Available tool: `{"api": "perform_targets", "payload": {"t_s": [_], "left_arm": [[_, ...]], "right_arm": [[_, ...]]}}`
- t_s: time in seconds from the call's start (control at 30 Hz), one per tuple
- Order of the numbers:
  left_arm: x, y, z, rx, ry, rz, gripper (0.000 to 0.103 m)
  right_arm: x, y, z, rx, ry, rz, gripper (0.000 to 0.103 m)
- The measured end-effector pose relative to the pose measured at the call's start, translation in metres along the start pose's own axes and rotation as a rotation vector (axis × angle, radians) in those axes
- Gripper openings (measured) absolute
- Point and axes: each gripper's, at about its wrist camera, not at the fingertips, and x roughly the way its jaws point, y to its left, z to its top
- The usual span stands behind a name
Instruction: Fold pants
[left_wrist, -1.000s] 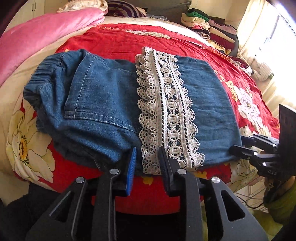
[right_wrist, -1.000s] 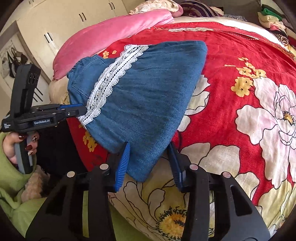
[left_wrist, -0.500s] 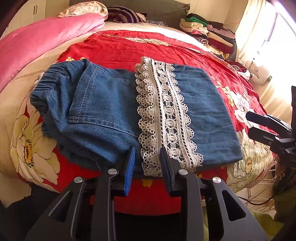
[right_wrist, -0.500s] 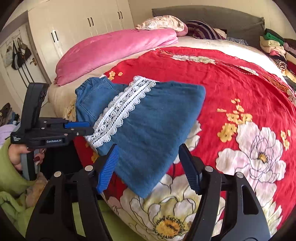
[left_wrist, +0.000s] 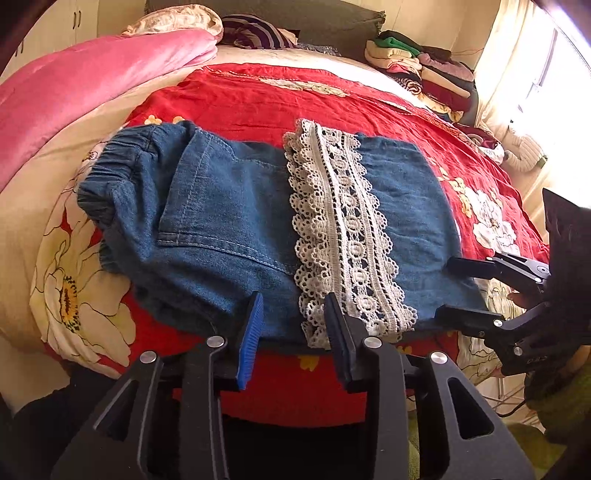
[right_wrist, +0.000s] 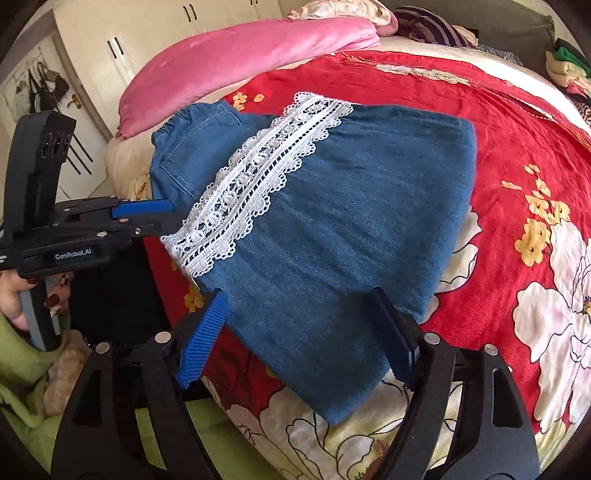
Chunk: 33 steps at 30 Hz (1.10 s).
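Observation:
Blue denim pants (left_wrist: 229, 221) with a white lace band (left_wrist: 343, 236) lie folded flat on the red floral bedspread (left_wrist: 280, 96), elastic waistband to the left. My left gripper (left_wrist: 293, 325) is open, its jaws straddling the near edge beside the lace. My right gripper (right_wrist: 299, 325) is wide open, jaws on either side of the pants' (right_wrist: 351, 206) near corner. Each gripper shows in the other's view: the right gripper (left_wrist: 476, 291) at the pants' right edge, the left gripper (right_wrist: 147, 218) by the lace end (right_wrist: 266, 173).
A pink quilt (left_wrist: 85, 85) lies along the bed's left side. Stacked folded clothes (left_wrist: 417, 70) sit at the far right corner. White wardrobes (right_wrist: 147, 40) stand beyond the bed. The bed edge drops off just in front of both grippers.
The right gripper's jaws opened wide off the pants' corner, pulled back, then came in again around it. The left gripper's jaws widened slightly. The pants stay flat.

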Motion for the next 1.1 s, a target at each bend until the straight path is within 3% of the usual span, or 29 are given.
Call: {"api": "perform_targets", "payload": {"t_s": [0.13, 0.17, 0.23, 0.4, 0.5, 0.6, 0.7, 1.1], "left_arm": [[-0.012, 0.004, 0.003, -0.012, -0.029, 0.004, 0.039], [-0.018, 0.004, 0.004, -0.008, -0.046, 0.007, 0.042], [-0.027, 0.004, 0.005, 0.004, -0.07, 0.018, 0.058], [-0.045, 0.014, 0.01, -0.016, -0.116, 0.054, 0.059], [-0.052, 0.021, 0.012, -0.022, -0.139, 0.071, 0.076], [-0.059, 0.025, 0.012, -0.01, -0.16, 0.095, 0.077], [-0.062, 0.033, 0.011, -0.028, -0.162, 0.098, 0.086], [-0.048, 0.078, 0.004, -0.147, -0.124, 0.106, 0.087]], "right_arm": [[-0.015, -0.001, 0.003, 0.003, -0.042, 0.005, 0.073], [-0.022, 0.0, 0.006, 0.0, -0.062, -0.001, 0.074], [-0.036, 0.001, 0.014, -0.01, -0.106, -0.01, 0.081], [-0.055, 0.004, 0.034, -0.035, -0.167, -0.038, 0.09], [-0.061, 0.008, 0.046, -0.06, -0.187, -0.058, 0.092], [-0.062, 0.014, 0.058, -0.087, -0.209, -0.07, 0.093], [-0.063, 0.022, 0.072, -0.114, -0.224, -0.076, 0.094], [-0.025, 0.069, 0.137, -0.28, -0.218, -0.026, 0.094]]}}
